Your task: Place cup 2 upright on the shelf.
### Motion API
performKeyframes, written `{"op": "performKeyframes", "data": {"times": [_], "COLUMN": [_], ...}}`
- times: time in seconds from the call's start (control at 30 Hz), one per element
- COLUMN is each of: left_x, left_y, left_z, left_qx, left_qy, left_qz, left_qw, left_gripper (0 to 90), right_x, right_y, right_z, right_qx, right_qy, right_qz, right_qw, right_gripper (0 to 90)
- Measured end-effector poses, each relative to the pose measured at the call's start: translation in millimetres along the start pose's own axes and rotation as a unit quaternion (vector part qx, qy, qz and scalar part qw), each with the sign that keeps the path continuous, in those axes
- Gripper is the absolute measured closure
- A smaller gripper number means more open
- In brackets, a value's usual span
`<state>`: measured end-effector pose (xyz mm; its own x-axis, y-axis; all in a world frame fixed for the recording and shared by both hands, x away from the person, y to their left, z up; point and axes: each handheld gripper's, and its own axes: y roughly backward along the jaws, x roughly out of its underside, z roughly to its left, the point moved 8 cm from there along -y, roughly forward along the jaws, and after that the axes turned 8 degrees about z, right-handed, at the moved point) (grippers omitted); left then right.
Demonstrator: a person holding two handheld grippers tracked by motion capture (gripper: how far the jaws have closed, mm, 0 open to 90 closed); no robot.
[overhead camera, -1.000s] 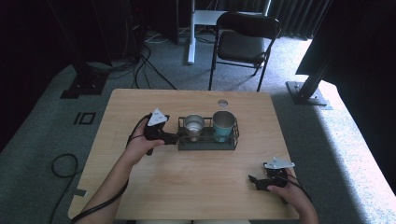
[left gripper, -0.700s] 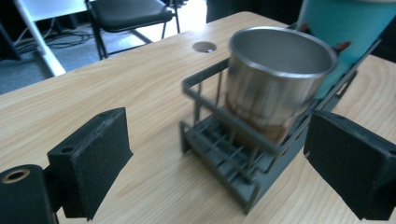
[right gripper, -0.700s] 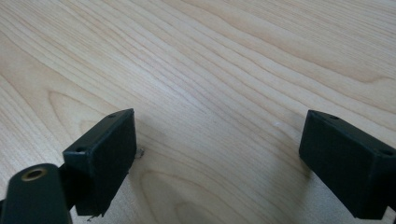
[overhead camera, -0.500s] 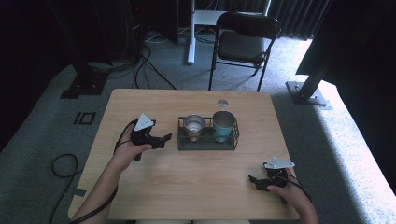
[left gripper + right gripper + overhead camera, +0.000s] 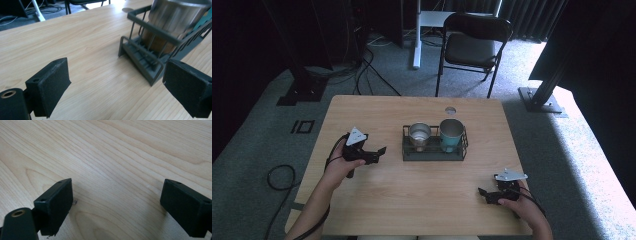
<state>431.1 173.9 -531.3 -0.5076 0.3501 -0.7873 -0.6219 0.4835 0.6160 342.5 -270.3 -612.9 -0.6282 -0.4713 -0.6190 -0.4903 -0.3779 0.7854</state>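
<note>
**Both grippers spread, rack with two cups mid-desk**

High view: a dark wire rack point(image 5: 434, 150) sits near the middle of the desk point(image 5: 412, 200), holding a steel cup point(image 5: 419, 134) at its left end and a teal cup point(image 5: 451, 133) at its right. The left gripper point(image 5: 379, 151) hovers just left of the rack, pointing at it. The right gripper point(image 5: 484, 193) lies near the desk's front right corner.

Left gripper view: jaws wide apart, holding nothing; the rack's near end and steel cup lie ahead, not touching the jaws.

Right gripper view: jaws apart over bare wood.
</note>
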Motion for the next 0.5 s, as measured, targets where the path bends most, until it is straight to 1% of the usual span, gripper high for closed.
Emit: {"op": "performKeyframes", "data": {"times": [0.2,0.3,0.37,0.5], "left_x": [13.0,19.1,23.9,36.5], "left_y": [5.3,8.9,11.2,16.2], "left_z": [6.7,9.8,12.7,16.4], "left_qx": [-0.014,-0.02,-0.028,-0.035], "left_qy": [0.005,0.011,0.014,0.026], "left_qz": [0.01,0.011,0.013,0.018], "left_qw": [0.9998,0.9997,0.9994,0.9989], "left_gripper": [7.9,7.9,7.9,7.9], "right_x": [0.0,0.0,0.0,0.0], "right_y": [0.0,0.0,0.0,0.0], "right_z": [0.0,0.0,0.0,0.0], "right_qx": [0.0,0.0,0.0,0.0], "right_qy": [0.0,0.0,0.0,0.0], "right_qz": [0.0,0.0,0.0,0.0], "right_qw": [1.0,1.0,1.0,1.0], "right_gripper": [10.7,10.7,10.7,10.7]}}
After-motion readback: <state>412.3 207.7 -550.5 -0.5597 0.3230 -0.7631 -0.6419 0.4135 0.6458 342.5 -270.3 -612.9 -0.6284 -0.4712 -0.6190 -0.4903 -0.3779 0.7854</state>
